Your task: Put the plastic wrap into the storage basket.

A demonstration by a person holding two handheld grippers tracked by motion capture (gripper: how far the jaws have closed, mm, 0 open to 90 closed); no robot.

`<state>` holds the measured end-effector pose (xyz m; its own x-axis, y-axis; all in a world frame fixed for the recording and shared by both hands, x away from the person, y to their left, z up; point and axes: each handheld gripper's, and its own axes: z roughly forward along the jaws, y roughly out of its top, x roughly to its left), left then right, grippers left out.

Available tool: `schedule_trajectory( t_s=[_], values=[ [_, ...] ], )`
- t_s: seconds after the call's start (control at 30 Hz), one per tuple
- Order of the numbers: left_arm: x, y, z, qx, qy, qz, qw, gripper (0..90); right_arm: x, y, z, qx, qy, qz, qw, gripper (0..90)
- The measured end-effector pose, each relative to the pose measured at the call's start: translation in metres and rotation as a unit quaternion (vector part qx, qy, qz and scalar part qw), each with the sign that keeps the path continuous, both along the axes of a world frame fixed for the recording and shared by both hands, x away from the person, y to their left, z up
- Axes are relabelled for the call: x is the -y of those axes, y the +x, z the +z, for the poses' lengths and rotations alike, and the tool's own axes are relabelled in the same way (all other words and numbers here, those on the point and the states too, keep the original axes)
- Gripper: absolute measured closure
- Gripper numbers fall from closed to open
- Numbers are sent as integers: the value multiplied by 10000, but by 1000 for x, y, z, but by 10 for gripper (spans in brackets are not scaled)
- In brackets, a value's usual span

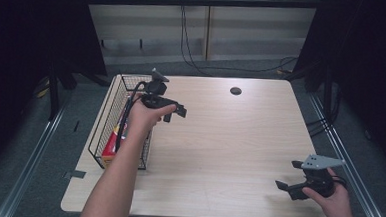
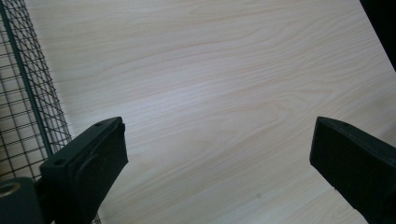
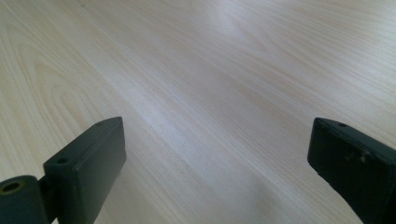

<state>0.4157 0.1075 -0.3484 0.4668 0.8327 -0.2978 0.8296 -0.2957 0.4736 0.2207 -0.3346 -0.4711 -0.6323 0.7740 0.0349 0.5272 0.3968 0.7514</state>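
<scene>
Pale desk (image 1: 229, 135) lies bare ahead; my left tool (image 1: 173, 110) hangs wide and empty just right of the wire basket (image 1: 111, 115); right tool (image 1: 290, 181) gapes idle, near right.

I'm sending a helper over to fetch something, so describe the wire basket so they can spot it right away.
Start at the light wooden table and go to its left edge. There stands a black wire basket, long and open-topped, just beside the left gripper. It is the table's one mesh container, and a red and yellow package lies in its near end.
</scene>
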Motion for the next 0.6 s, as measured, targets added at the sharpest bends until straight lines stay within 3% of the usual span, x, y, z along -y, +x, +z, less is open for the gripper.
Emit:
schedule_trajectory(
  t_s=[0.17, 0.47, 0.6],
  values=[
    [8, -3, -6, -49, -21, -256, 9997, 32, 0, 0, 0, -4, 6, -3, 10000, 45],
    [20, -10, -10, -67, -190, -457, 9988, 32, 1, 0, 0, 18, -14, 8, 10000, 45],
    [26, -14, -13, -38, -143, -613, 9980, 33, 1, 0, 1, 26, -31, -4, 10000, 45]
  ],
)
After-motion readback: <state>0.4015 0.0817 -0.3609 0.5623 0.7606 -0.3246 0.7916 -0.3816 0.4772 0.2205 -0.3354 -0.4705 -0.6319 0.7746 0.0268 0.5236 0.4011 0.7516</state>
